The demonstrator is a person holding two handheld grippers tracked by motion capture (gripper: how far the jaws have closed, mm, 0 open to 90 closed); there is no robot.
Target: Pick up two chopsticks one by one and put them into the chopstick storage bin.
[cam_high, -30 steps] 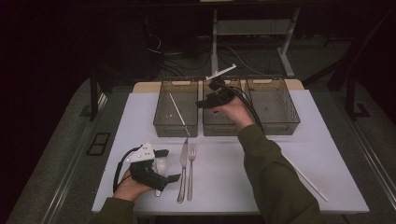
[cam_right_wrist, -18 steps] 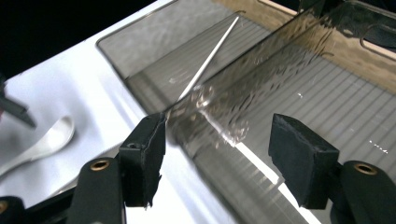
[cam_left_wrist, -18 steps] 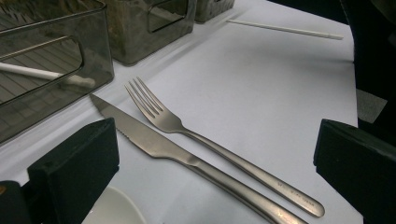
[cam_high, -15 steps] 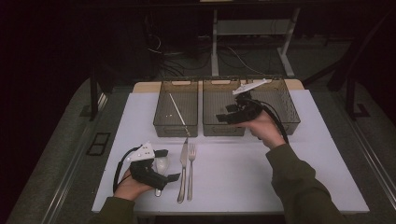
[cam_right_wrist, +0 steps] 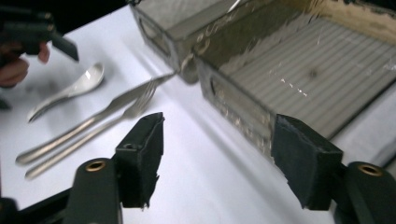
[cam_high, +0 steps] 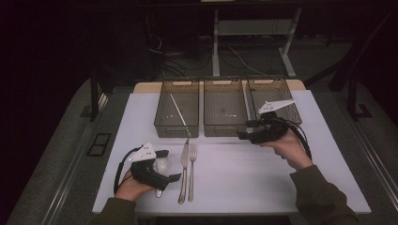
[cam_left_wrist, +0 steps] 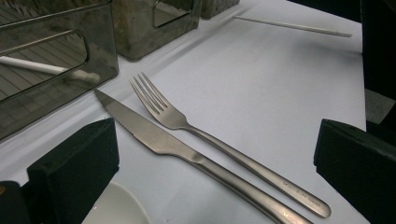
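Right claw (cam_high: 244, 135): jaws apart, nothing between them, beside the middle bin (cam_high: 224, 108). Fork (cam_high: 191, 170) and knife (cam_high: 183, 169) lay well to its left on the worktop (cam_high: 244, 183). Likely stiff, light, slippery steel; best pinched mid-handle.

Left claw (cam_high: 169, 165): open, over the spoon (cam_high: 162, 165).

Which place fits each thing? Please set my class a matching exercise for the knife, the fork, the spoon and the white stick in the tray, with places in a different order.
Things:
1. knife
2. fork
3. spoon
4. white stick

Places:
A. inside the left tray
B. beside the left gripper
C. on the mat, right of the knife
D. on the mat, between spoon and fork

Pairs: 1-D, 2-C, 3-B, 4-A
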